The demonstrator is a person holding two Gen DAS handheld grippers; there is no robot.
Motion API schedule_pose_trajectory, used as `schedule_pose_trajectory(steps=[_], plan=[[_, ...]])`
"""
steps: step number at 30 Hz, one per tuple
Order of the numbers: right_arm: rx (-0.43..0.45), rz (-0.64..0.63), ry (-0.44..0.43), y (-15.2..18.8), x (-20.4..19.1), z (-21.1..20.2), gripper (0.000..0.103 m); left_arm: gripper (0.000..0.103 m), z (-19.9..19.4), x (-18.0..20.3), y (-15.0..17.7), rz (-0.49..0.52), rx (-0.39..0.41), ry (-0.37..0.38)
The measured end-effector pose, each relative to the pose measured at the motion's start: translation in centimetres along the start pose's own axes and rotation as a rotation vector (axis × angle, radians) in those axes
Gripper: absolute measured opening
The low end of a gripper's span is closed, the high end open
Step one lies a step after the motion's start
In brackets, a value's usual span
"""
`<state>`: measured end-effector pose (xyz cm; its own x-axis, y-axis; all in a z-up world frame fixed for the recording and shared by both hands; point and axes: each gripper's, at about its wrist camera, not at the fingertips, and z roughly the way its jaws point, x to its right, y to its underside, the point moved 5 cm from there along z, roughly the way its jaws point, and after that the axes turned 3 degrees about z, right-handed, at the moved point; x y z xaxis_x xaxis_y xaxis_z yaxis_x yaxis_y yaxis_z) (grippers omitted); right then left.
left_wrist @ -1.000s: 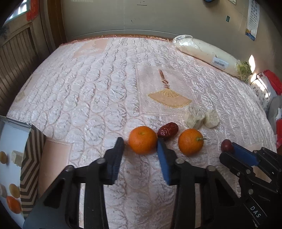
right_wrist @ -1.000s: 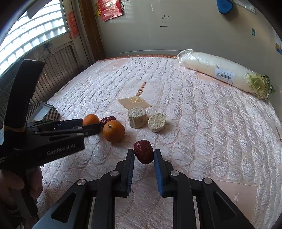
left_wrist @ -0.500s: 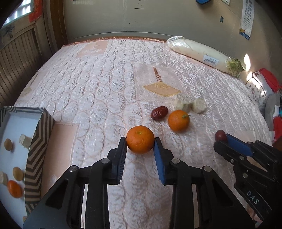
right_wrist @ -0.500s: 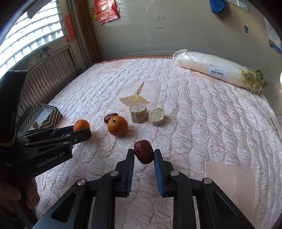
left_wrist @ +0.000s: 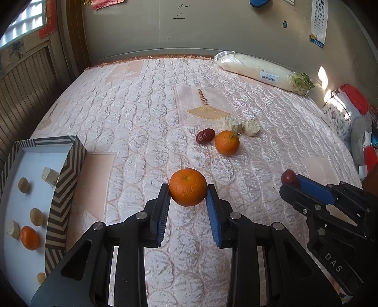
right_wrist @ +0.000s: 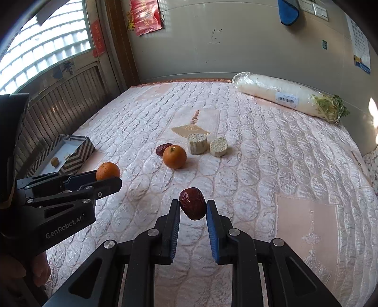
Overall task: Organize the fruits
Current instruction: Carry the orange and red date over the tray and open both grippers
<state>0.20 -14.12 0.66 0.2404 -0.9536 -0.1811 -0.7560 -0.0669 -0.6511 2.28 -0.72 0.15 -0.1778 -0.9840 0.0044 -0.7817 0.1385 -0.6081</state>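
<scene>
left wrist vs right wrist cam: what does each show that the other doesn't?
Left wrist only: most of the tray's contents, including a small orange, and the red bag at far right.
Right wrist only: the glass-block window and the blue cloth in full.
Both: each hand-held gripper's load, orange on the left, date on the right, plus the wrapped radish.

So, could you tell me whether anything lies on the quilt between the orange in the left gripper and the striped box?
Nothing visible does. The left gripper holds the orange, and only bare quilt lies between it and the striped box. The loose orange and red date lie farther out, off that path.
</scene>
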Motion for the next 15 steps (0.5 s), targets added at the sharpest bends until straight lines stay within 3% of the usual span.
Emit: schedule_pose_trajectory(steps=[15], plan=[[0.025, -0.052, -0.034, 0.5, -3.8, -1.7, 0.021, 0.030, -4.0, -3.9, 1.2, -0.037, 0.054, -0.060]])
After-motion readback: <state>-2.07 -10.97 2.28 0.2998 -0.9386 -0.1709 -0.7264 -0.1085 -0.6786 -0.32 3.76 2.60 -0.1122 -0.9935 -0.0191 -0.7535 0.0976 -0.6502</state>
